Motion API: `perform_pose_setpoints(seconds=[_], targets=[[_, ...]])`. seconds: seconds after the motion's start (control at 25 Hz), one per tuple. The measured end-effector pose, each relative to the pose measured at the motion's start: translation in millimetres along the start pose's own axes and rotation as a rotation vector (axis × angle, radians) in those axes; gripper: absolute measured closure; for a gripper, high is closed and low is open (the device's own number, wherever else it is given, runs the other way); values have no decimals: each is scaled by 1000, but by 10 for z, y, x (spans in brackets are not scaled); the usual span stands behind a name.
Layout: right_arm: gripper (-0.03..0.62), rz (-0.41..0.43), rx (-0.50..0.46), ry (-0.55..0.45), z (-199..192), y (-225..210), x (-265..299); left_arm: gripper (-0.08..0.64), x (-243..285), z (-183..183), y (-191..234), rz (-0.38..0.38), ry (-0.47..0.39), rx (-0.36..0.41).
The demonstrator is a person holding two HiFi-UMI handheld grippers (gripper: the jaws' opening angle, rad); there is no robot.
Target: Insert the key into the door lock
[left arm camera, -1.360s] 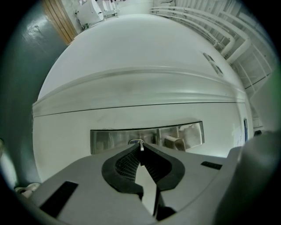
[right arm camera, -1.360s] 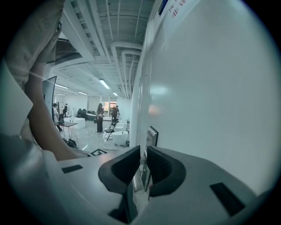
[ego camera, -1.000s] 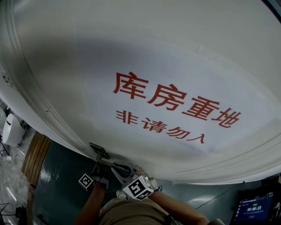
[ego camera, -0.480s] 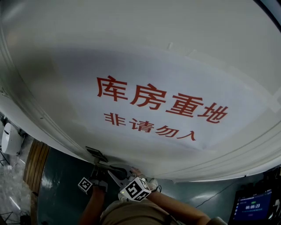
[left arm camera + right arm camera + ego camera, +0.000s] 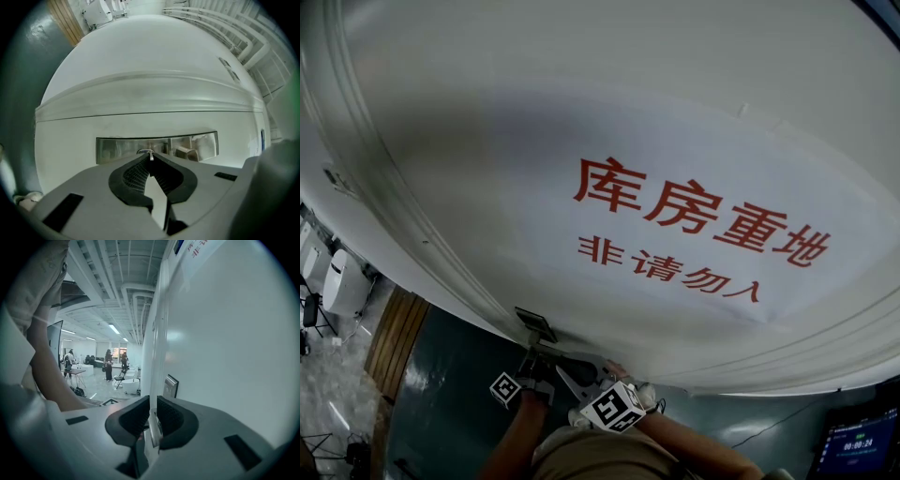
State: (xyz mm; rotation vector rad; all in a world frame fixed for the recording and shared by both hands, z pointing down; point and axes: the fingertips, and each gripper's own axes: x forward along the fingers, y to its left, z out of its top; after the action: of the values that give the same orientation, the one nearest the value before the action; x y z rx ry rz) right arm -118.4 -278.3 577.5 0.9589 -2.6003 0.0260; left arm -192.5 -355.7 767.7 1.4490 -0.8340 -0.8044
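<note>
Holding steady is all that has happened. Over the last second your left tongs (image 5: 150,158) and right tongs (image 5: 153,403) have kept their places against the door (image 5: 487,150). Only your head has swung, sliding the red-lettered sign (image 5: 694,234) across the head view.

The left tongs are pinched tight on a thin metal blade seen edge-on, the key (image 5: 150,154) by my reading. It points level at the steel lock plate (image 5: 117,150) straight ahead of the tips. With no advance showing, I judge the key is at the plate's face but not yet driven home.

The right tongs are narrow too, nipping a silvery curved sliver (image 5: 154,430), with the plate ahead and to their right.

You can't see the keyhole, because the left jaws cover that spot, so whether the tip has entered is unclear. What the sliver is stays uncertain. From your head view, both tongs are small and dark near the lower edge.
</note>
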Motion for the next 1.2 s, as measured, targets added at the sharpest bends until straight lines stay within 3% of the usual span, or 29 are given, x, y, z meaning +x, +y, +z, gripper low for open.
perform_pose_setpoints(seconds=[0.12,0.28,0.56,1.0,1.2], targets=[[560,1,-2,-1,3,14,-6,526,3,16,31,3,-24,-13],[560,-6,-1,4,-26,-5,-42,526,47,-1,-1,4,6,45],[560,-13,-2,1,-33,-2,-66,526,70,-4,-7,-16,-14,-9],[560,-15,21,5,-73,40,-114,526,14,-39,52,18,17,60],[560,-12,8,-5,-20,23,-79,526,81,-8,48,50,54,156]])
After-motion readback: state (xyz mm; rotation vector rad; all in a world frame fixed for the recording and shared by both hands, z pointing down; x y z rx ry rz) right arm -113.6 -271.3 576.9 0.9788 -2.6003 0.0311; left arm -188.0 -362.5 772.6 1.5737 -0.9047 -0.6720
